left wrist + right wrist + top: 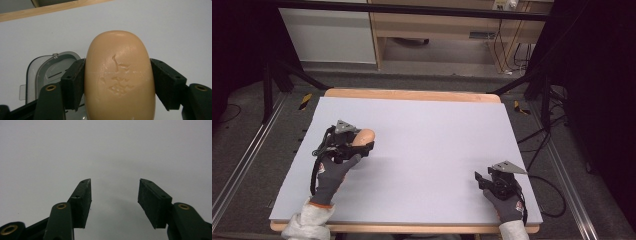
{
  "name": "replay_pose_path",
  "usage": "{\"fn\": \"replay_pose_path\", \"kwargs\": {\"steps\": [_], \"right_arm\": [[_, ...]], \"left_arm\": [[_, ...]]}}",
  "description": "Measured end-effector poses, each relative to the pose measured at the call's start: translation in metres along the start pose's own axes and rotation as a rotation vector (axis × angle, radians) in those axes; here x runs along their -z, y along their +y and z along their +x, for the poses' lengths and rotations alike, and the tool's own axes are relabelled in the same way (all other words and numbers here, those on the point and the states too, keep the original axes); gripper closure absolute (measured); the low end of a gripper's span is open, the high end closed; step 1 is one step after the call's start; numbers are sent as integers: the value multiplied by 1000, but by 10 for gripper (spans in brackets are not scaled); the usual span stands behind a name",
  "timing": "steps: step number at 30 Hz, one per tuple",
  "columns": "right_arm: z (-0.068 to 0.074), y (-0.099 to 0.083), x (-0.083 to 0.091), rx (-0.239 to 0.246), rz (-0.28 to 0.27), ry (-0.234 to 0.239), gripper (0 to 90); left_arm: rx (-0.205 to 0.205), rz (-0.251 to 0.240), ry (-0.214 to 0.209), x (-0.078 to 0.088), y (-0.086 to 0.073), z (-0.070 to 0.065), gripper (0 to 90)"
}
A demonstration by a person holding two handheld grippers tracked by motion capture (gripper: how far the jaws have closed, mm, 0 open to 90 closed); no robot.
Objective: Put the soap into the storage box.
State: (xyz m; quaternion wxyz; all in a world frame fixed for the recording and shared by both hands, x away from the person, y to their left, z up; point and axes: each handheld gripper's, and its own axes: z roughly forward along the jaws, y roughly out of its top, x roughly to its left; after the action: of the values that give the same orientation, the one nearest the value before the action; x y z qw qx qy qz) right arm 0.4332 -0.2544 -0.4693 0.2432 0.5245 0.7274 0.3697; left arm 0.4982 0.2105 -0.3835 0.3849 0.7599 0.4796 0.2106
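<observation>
A tan oval bar of soap [117,62] with dented marks on its face sits between the two black pads of my left gripper [117,75], which is shut on it. From above, the soap [364,135] and the left gripper [363,144] are over the left part of the pale sheet [422,150], held by a gloved hand. Below and left of the soap lies a clear plastic case [42,72], partly hidden by the jaw. My right gripper [480,178] rests near the front right corner. Its jaws stand apart over bare sheet, and the right gripper [114,188] holds nothing.
The pale sheet covers a wooden table whose edge [412,94] shows at the back. Dark frame legs [267,95] and cables [542,140] flank the table on the floor. A wooden cabinet [437,25] stands farther back.
</observation>
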Motion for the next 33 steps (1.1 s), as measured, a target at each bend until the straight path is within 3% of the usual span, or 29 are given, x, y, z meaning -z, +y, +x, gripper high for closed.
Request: {"fn": "replay_pose_path", "kwargs": {"steps": [17, 33], "right_arm": [[-1, 0, 0, -1, 1, 2, 442], [-1, 0, -1, -5, 4, 5, 442]], "left_arm": [[49, 15, 64, -12, 0, 29, 319], [69, 49, 104, -27, -11, 46, 318]]}}
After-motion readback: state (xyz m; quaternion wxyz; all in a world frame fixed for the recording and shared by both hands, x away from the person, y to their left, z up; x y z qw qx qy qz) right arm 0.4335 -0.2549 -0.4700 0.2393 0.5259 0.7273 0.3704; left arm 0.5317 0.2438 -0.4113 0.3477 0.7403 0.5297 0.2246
